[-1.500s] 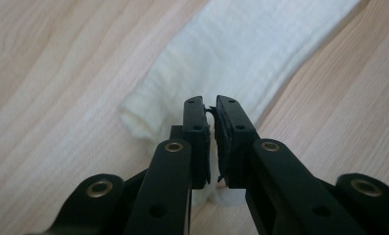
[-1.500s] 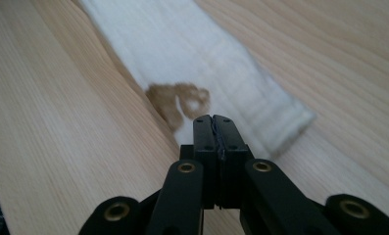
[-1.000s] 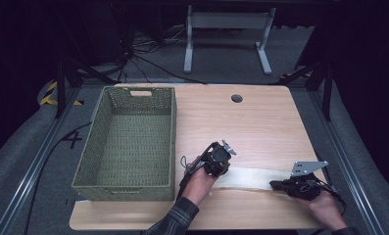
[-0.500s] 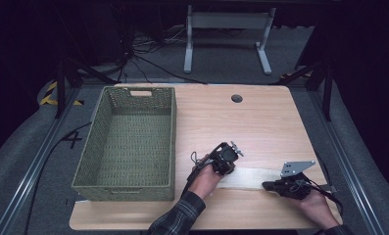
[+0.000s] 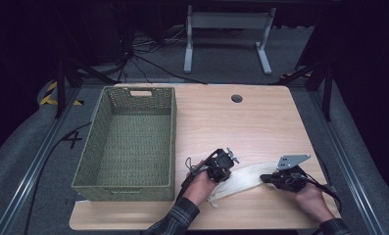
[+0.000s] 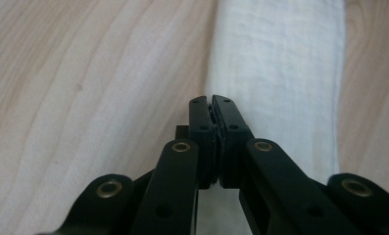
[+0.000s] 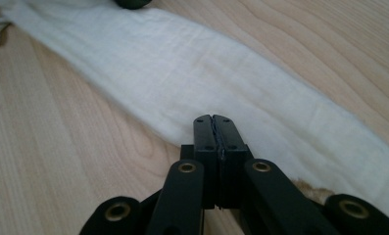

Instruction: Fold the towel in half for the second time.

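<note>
- Far left of the desk (image 5: 260, 122): a green woven basket (image 5: 128, 142), nothing in it that I can see. Guessing that's where the cloth ends up, so that part isn't done.
- Left gripper (image 5: 225, 161): jaws closed tight together. In the left gripper view (image 6: 212, 110) the tips sit right at the long edge of the white cloth (image 6: 280, 73), but honestly can't tell if they've pinched any fabric or are just resting on it.
- The cloth (image 5: 243, 178) lies as a long folded strip on the near part of the desk, running between the two grippers, right of the basket.
- Right gripper (image 5: 266, 178): jaws shut too, tips at the cloth's edge (image 7: 212, 122); whether they grip it is unclear.
- Progress: looks like mid-fold, packing away still left.
- No brands or labels on anything; only a "4" marked on the floor (image 5: 72, 139) left of the desk.
</note>
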Demonstrator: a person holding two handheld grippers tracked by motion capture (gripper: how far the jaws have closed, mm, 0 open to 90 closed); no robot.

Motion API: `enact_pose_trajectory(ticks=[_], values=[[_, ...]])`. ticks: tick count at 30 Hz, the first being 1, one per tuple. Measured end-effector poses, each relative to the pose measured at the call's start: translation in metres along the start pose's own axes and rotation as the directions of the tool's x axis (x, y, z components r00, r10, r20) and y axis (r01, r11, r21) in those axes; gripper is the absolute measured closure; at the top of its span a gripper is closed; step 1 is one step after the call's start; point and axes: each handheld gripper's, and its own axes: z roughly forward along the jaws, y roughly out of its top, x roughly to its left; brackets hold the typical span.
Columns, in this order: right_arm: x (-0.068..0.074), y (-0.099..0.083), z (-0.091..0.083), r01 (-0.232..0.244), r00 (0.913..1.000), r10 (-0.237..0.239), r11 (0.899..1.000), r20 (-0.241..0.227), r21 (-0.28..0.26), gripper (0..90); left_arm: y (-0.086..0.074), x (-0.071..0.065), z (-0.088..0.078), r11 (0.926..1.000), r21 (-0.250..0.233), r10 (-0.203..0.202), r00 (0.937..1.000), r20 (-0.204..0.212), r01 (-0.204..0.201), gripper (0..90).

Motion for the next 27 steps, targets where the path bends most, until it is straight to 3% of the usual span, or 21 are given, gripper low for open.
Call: enact_pose_trajectory(ticks=[10,18,22,27], values=[[-0.015,0.013,0.013,-0.008,0.9998,0.007,1.000,-0.018,-0.028,89.9,-0.016,-0.026,-0.008,0.9994,-0.001,0.034,0.9984,0.045,-0.034,87.4],[-0.022,0.026,0.026,0.006,0.9988,-0.008,0.999,-0.047,-0.039,89.9,-0.017,-0.050,-0.007,0.9954,-0.011,0.095,0.9899,0.105,-0.095,87.2],[-0.021,0.032,0.032,0.024,0.9977,-0.027,0.999,-0.062,-0.045,89.8,-0.016,-0.055,-0.005,0.9940,-0.018,0.109,0.9855,0.130,-0.108,87.1],[-0.024,0.035,0.038,0.014,0.9946,-0.020,0.998,-0.102,-0.066,89.8,-0.014,-0.062,-0.004,0.9918,-0.021,0.128,0.9802,0.151,-0.126,87.0]])
